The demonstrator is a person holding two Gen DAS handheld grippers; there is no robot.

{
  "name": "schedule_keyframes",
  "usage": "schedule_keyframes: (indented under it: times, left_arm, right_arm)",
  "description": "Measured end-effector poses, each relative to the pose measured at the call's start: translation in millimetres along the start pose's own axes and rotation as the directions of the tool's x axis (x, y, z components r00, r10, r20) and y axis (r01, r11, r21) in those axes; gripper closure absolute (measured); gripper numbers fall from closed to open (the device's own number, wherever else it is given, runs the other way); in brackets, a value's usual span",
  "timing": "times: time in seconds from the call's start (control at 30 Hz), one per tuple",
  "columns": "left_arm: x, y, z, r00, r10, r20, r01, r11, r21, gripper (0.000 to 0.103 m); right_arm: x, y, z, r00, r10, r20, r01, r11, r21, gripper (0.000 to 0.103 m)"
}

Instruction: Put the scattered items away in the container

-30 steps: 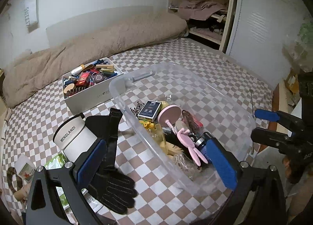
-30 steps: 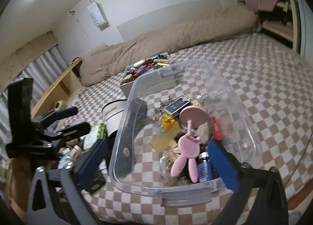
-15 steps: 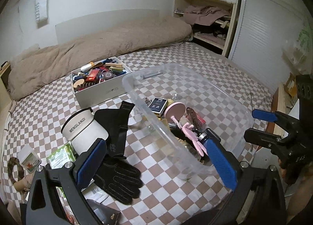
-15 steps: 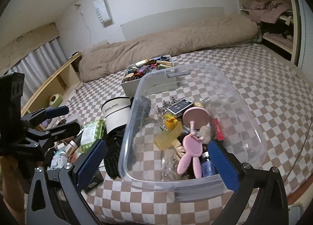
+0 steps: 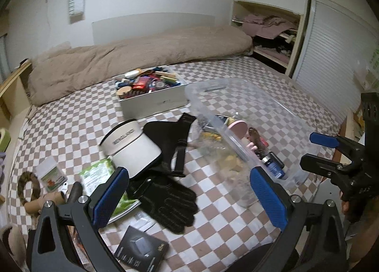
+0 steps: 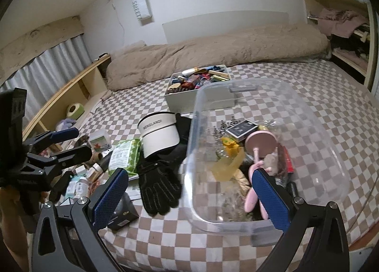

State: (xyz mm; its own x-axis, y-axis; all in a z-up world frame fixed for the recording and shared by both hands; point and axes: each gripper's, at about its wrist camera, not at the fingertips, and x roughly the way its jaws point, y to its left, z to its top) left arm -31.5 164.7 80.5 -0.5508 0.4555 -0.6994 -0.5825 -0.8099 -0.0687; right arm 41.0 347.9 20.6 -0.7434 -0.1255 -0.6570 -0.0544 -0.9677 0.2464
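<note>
Bedding in a brown-and-white check (image 5: 78,118) is seen beyond both wide-open, empty claws, left claw (image 5: 189,195) and right claw (image 6: 189,195); a beige duvet (image 6: 213,54) is heaped against the far wall.

On the bed (image 6: 331,96) we find a bin (image 6: 308,115) at the right, holding a card box (image 6: 241,128), a mirror (image 6: 260,142) and other small things. Just left of the bin lie a glove (image 6: 158,189) and, behind it, a visor (image 6: 158,139), with a wipes packet (image 6: 124,156) further left. Behind them sits a full box (image 6: 189,104), and a rolled duvet (image 6: 213,51) lies along the wall behind.
</note>
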Motion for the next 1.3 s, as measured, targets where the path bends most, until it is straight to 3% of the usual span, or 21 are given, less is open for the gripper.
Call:
schedule_keyframes:
  times: [0.63,1.3]
  left_arm:
    - [-37.8,88.1,-48.7,0.994,0.112,-0.008,-0.113,0.987,-0.117,0.000]
    - [-82.2,176.6,-105.0,0.976,0.217,-0.019,-0.216,0.949,-0.228,0.000]
  right_arm:
    - [37.9,81.6,-1.3,0.996,0.080,-0.040,-0.084,0.992,-0.097,0.000]
    - [76.9,176.2,-14.8,0.978,0.174,-0.114,-0.192,0.966,-0.173,0.000]
